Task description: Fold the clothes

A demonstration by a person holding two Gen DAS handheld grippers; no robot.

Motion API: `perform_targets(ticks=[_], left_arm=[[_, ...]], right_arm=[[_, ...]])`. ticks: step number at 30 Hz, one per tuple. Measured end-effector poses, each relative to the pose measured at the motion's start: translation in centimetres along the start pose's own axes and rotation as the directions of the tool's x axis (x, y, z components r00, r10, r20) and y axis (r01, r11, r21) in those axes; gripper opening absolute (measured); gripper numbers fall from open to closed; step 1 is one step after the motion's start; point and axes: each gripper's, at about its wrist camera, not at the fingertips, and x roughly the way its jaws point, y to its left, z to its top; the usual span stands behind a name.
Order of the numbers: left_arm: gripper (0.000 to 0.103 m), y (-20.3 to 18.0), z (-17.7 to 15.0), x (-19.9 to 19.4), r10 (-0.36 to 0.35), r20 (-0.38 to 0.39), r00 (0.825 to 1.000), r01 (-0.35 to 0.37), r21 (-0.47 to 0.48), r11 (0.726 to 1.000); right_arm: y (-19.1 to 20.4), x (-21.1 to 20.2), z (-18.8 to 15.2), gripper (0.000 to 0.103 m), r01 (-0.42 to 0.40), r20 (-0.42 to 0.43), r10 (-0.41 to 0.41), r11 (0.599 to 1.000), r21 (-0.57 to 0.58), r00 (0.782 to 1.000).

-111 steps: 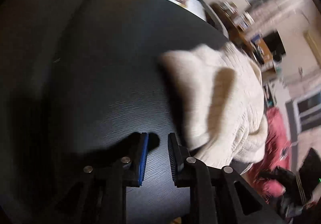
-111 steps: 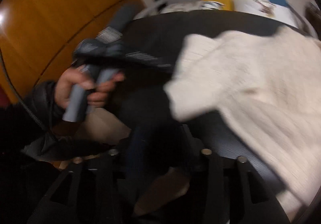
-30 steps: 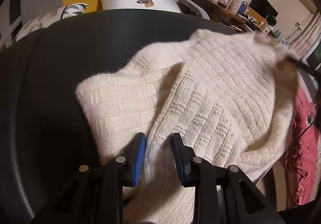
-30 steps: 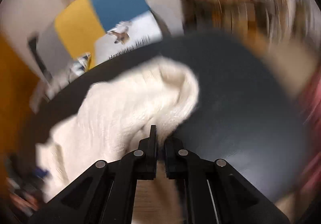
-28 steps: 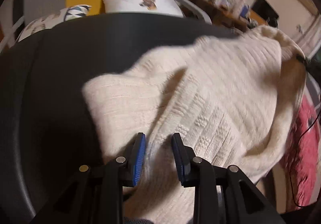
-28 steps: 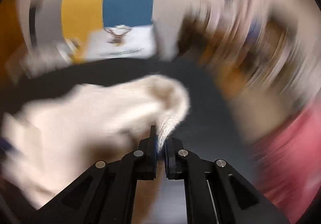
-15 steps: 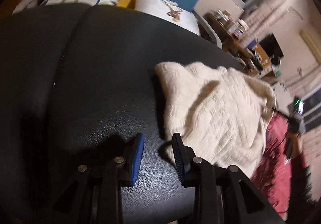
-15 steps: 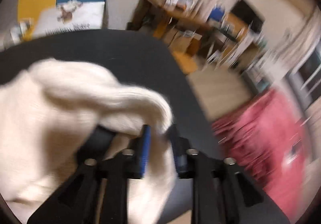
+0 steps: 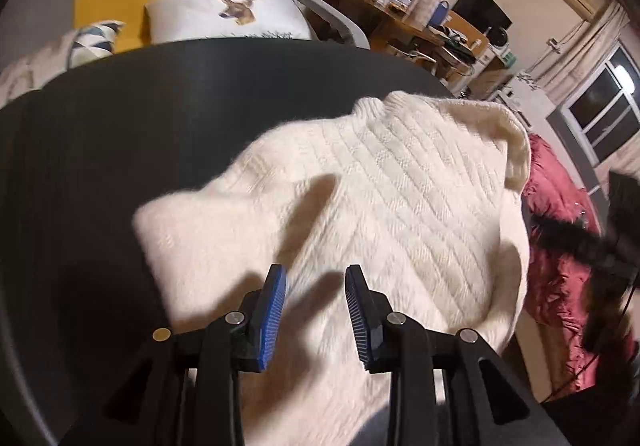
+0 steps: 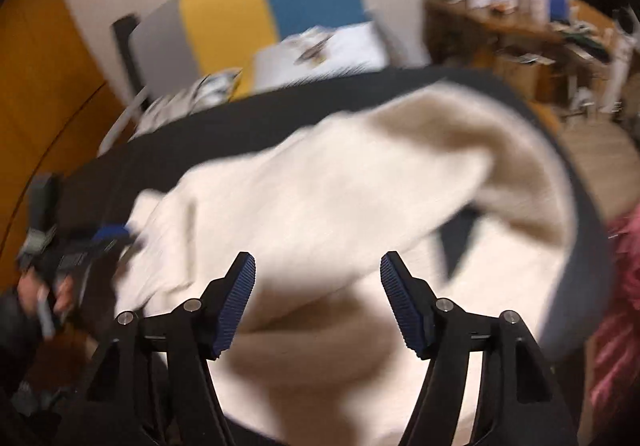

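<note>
The left gripper [image 9: 315, 306] hangs over the near part of the cream knit sweater [image 9: 384, 206] with its jaws parted a moderate way and nothing between them; the right gripper [image 10: 318, 302] is spread wider, also empty, above the same garment. The sweater lies on the round black bench [image 9: 160, 106], bunched rather than squared: one corner points toward the left, the ribbed collar [image 9: 376, 104] lies at the far side, and its right-hand edge curls up near the bench rim. From here the chief risk, as I judge it, is a poor pinch: the knit is thick and loose, so a gripper closing on it may take several layers or only fuzz, and a fold would then come out crooked or slip free. The part lying at the rim could also slide off toward the red fabric [image 9: 560, 246] beside the bench if tugged that way. The left wrist view shows the knit pattern, collar and rolled edge sharply; the right wrist view is smeared by motion and gives no such detail, but it alone shows the person's left hand [image 10: 48, 286] gripping its handle at the bench's left edge, and a raised fold of sweater with dark bench showing beneath it.
</note>
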Motion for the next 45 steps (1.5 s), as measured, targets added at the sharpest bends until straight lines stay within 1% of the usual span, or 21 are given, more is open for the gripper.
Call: perform_targets(ticks=[4, 5, 6, 7, 10, 12, 14, 15, 17, 19, 20, 23, 25, 28, 31, 35, 36, 38, 41, 43, 45], left_arm=[[0.028, 0.4, 0.1, 2.5, -0.061, -0.097, 0.993, 0.059, -0.024, 0.998], [0.027, 0.6, -0.4, 2.1, -0.074, -0.081, 0.994, 0.071, -0.030, 0.997], [0.011, 0.8, -1.0, 1.5, -0.086, -0.061, 0.994, 0.084, -0.037, 0.996], [0.005, 0.9, -1.5, 1.0, -0.098, -0.040, 0.994, 0.097, -0.043, 0.994], [0.003, 2.7, -3.7, -4.5, -0.115, 0.125, 0.985, 0.128, -0.101, 0.987], [0.003, 4.4, -6.6, -8.6, -0.046, 0.203, 0.978, 0.076, -0.142, 0.987], [0.003, 6.0, -9.5, -12.7, 0.028, 0.277, 0.960, 0.025, -0.188, 0.982], [0.003, 7.1, -11.3, -14.3, 0.105, 0.281, 0.954, -0.047, -0.207, 0.977], [0.003, 9.3, -13.5, -15.0, 0.207, 0.219, 0.954, -0.155, -0.233, 0.960], [0.007, 11.5, -15.6, -14.5, 0.229, 0.120, 0.966, -0.188, -0.280, 0.941], [0.008, 12.5, -16.3, -14.7, 0.227, 0.114, 0.967, -0.180, -0.321, 0.930], [0.015, 14.7, -17.8, -15.8, 0.232, 0.128, 0.964, -0.160, -0.418, 0.894], [0.018, 15.3, -17.3, -17.0, 0.241, 0.165, 0.956, -0.153, -0.419, 0.895], [0.019, 15.4, -15.2, -17.5, 0.260, 0.169, 0.951, -0.180, -0.384, 0.906], [0.019, 13.7, -12.5, -16.2, 0.249, 0.144, 0.958, -0.200, -0.289, 0.936], [0.019, 11.1, -10.1, -11.8, 0.275, 0.064, 0.959, -0.264, -0.142, 0.954], [0.018, 10.5, -10.1, -11.1, 0.264, 0.063, 0.962, -0.255, -0.119, 0.959], [0.018, 8.6, -10.3, -9.3, 0.246, 0.062, 0.967, -0.243, -0.052, 0.969], [0.018, 7.0, -11.0, -7.0, 0.297, 0.026, 0.955, -0.297, 0.019, 0.955], [0.019, 7.0, -11.3, -6.4, 0.315, 0.042, 0.948, -0.316, 0.026, 0.948], [0.021, 7.3, -11.0, -6.4, 0.340, 0.047, 0.939, -0.341, 0.015, 0.940]], right_arm=[[1.5, 3.3, -1.3, 0.069, -0.029, -0.055, 0.030, 1.000, 0.010, 0.998], [1.5, 3.9, -1.4, 0.069, -0.028, -0.060, 0.029, 0.999, 0.020, 0.998], [1.5, 4.5, -1.5, 0.069, -0.026, -0.065, 0.028, 0.999, 0.031, 0.998], [1.5, 5.0, -1.6, 0.069, -0.025, -0.069, 0.027, 0.999, 0.041, 0.997], [1.5, 6.7, -1.9, 0.069, -0.020, -0.083, 0.026, 0.997, 0.072, 0.996], [1.5, 7.8, -2.1, 0.071, -0.016, -0.092, 0.025, 0.996, 0.093, 0.995], [1.9, 8.3, -2.2, 0.082, -0.024, -0.086, 0.031, 0.996, 0.083, 0.996], [2.5, 8.6, -2.3, 0.086, -0.011, -0.086, 0.016, 0.998, 0.062, 0.996], [3.7, 9.0, -2.5, 0.092, 0.024, -0.090, -0.023, 1.000, 0.011, 0.996], [5.0, 9.6, -2.9, 0.102, 0.069, -0.097, -0.074, 0.996, -0.052, 0.993], [5.8, 10.0, -3.1, 0.103, 0.095, -0.099, -0.103, 0.992, -0.088, 0.990], [8.0, 11.0, -3.9, 0.103, 0.201, -0.093, -0.224, 0.957, -0.209, 0.970], [7.9, 10.9, -4.1, 0.103, 0.197, -0.076, -0.214, 0.963, -0.182, 0.974], [7.2, 10.4, -3.8, 0.103, 0.151, -0.090, -0.162, 0.981, -0.123, 0.983], [6.7, 9.2, -2.5, 0.102, 0.096, -0.116, -0.102, 0.994, -0.055, 0.988], [9.0, 6.3, 1.0, 0.101, 0.058, 0.000, -0.059, 0.992, -0.112, 0.998], [9.9, 6.1, 1.8, 0.101, 0.044, 0.016, -0.042, 0.988, -0.148, 0.999], [12.5, 7.0, 3.2, 0.101, 0.060, 0.012, -0.059, 0.963, -0.262, 0.998], [15.6, 11.0, 4.2, 0.098, 0.115, -0.046, -0.146, 0.907, -0.406, 0.988], [16.5, 14.3, 4.8, 0.087, 0.130, -0.095, -0.190, 0.889, -0.439, 0.977], [17.1, 17.9, 5.2, 0.084, 0.158, -0.143, -0.248, 0.875, -0.457, 0.958]])
